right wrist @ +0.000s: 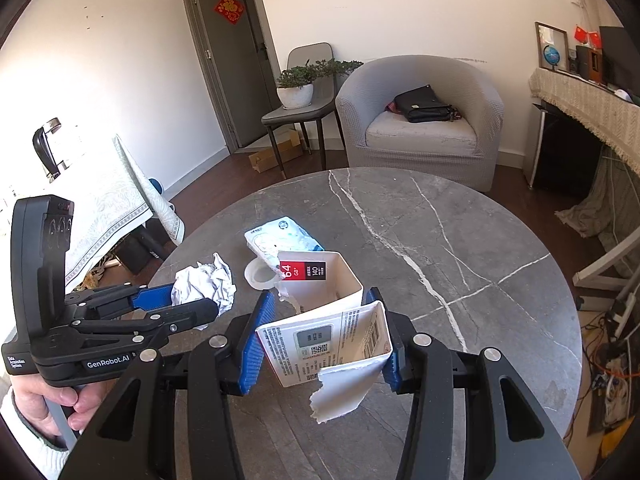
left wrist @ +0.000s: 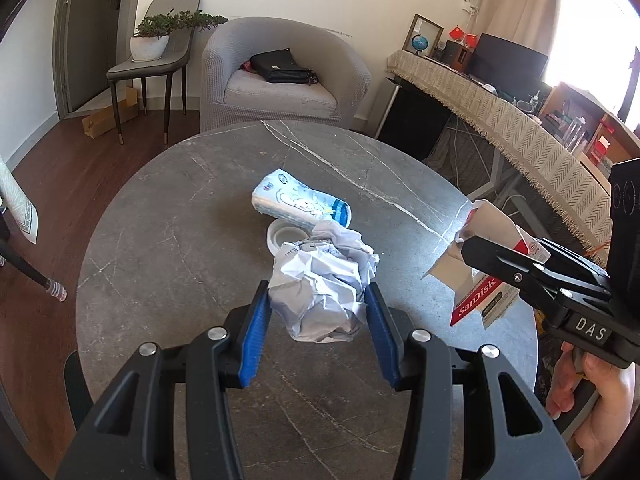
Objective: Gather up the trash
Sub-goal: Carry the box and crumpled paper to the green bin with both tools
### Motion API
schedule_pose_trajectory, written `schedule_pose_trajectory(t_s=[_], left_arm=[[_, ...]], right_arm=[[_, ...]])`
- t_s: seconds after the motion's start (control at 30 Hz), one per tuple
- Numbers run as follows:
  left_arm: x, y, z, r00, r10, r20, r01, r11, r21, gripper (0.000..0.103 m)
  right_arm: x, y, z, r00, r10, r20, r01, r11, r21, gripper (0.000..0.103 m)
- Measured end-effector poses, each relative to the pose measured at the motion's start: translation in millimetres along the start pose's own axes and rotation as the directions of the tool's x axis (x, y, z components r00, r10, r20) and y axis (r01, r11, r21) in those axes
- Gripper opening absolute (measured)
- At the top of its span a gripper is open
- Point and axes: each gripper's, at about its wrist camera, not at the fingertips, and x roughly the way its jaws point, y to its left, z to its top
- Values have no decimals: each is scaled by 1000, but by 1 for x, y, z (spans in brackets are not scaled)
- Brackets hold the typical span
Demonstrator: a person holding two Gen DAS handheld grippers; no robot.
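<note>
I count four loose things over the round grey table (left wrist: 168,216): one crumpled paper ball (left wrist: 324,292), one torn SanDisk card box (right wrist: 328,320), one soft tissue pack (left wrist: 300,204) and one white tape roll (left wrist: 285,237).

My left gripper (left wrist: 320,300) has its blue pads pressed against both sides of the paper ball, which sits above the tabletop. My right gripper (right wrist: 324,320) is clamped on the card box, pads against its two sides, also above the table.

The tissue pack lies flat near the table's middle, with the tape roll just beside it; the paper ball hides part of the roll in the left wrist view, and the box hides part of it in the right.

The box is ripped open and shows only bare white inner walls.
</note>
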Motion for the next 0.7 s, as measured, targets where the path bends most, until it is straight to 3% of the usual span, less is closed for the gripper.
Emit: schedule_pose_trajectory(t_s=[0.7], left_arm=[[-63,104,-15,995,95,33,-93,994,-61,50]], right_arm=[[51,106,29,995,97,-39,-101,990,-103,48]])
